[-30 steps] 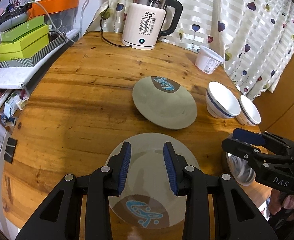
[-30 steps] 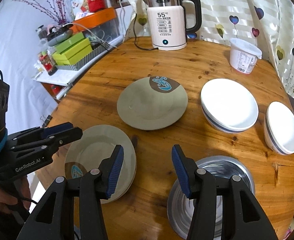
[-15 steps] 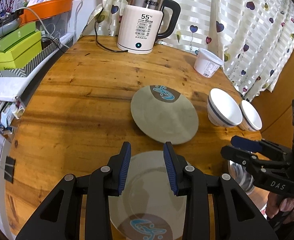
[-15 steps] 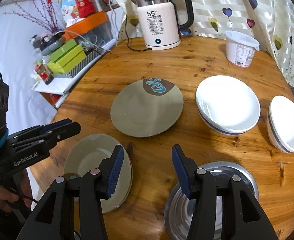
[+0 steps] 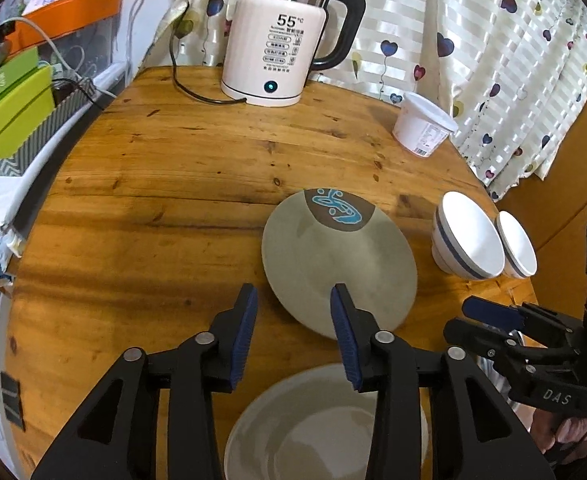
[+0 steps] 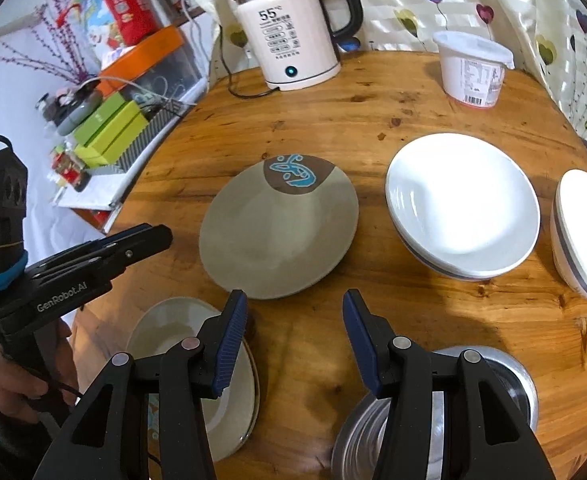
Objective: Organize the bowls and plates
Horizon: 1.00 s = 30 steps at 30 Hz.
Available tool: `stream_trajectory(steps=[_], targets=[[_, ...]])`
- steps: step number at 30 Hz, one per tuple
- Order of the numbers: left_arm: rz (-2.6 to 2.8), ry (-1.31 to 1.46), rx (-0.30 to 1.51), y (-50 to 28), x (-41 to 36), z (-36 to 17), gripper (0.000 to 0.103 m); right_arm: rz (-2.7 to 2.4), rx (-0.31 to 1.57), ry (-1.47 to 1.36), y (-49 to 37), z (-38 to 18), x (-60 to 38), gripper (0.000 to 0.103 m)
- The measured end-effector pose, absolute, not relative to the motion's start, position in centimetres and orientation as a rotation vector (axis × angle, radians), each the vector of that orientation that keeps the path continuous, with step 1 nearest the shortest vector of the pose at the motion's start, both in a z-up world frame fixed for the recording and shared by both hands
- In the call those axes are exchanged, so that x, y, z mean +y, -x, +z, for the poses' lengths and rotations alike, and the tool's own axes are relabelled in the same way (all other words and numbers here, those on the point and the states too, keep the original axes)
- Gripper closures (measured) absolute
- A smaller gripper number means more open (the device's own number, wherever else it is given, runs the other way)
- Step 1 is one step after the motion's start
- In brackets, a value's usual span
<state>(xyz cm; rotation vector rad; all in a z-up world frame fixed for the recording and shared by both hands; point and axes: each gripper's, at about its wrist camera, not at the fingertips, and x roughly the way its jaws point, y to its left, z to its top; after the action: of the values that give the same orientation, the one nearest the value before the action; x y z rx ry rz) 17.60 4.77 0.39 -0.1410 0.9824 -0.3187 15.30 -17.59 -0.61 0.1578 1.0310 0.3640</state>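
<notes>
— Fingers (image 5: 293, 336) of my left gripper were opening, nothing between them; my right gripper (image 6: 293, 336) stood apart, empty.

— Why there?

— I judged the patterned plate (image 5: 339, 264) mid-table the target; the near-edge plate (image 5: 325, 424) lay below, white bowls (image 6: 463, 204) at the right edge.

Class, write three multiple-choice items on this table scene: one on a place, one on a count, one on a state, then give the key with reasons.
1. Where does the kettle stand?
A. far edge of the table
B. on a plate
C. beside the steel bowl

2. How many white bowls are there?
A. one
B. two
C. four

3. What does the right claw hold?
A. a plate
B. a tub
C. nothing

Key: 1 A, it stands by the curtain; 2 B, a large one and a small one sit side by side; 3 C, bare wood shows between its fingers.
</notes>
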Motion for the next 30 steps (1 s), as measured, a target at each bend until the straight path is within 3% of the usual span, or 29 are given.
stream_trajectory(steps=[30], targets=[[-0.38,0.139,1.086,-23.0,4.0,-4.3,0.062,0.262,1.137,-0.212,-20.2,-4.2,-16.7,0.053]])
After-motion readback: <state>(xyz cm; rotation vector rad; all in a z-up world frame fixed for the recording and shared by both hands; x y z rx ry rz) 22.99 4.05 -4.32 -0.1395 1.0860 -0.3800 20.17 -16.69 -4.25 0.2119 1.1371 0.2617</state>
